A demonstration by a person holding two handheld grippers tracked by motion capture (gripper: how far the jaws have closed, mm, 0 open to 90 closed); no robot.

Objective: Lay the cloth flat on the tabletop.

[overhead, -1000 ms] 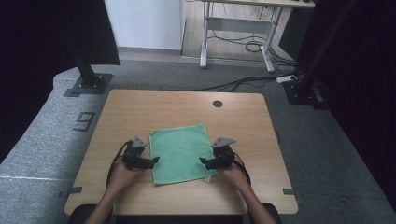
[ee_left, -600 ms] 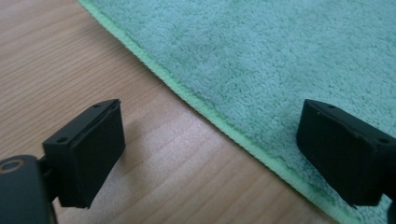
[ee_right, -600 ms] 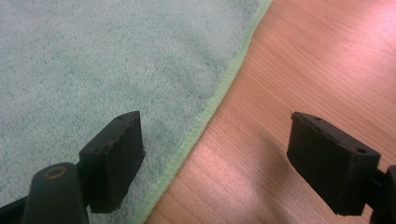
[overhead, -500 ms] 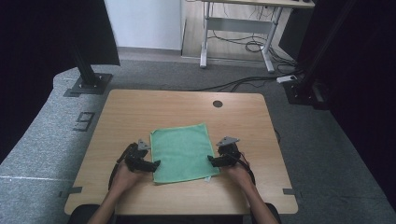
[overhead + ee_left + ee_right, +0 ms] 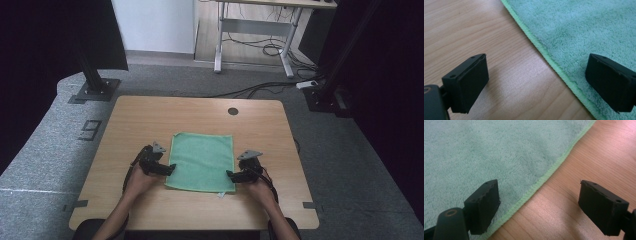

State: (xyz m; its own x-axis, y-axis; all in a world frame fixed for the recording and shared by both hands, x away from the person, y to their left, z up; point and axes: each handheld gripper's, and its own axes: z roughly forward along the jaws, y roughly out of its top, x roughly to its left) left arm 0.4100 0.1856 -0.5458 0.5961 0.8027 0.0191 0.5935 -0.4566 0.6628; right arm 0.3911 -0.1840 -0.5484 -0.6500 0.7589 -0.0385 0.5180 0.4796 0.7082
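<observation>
Since a second ago the left gripper [image 5: 170,169] and right gripper [image 5: 231,175] have slid toward the bottom of the frame along the flat square green terry cloth [image 5: 202,161] at the centre of the light wooden table [image 5: 150,117]. The left jaws have just been opening; both pairs now gape wide, each straddling a side hem and gripping nothing, likely set to pinch the near corners for a fold.

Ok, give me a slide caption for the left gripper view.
Open left hand-held gripper straddles the green towel's hemmed edge on the wooden table.
</observation>
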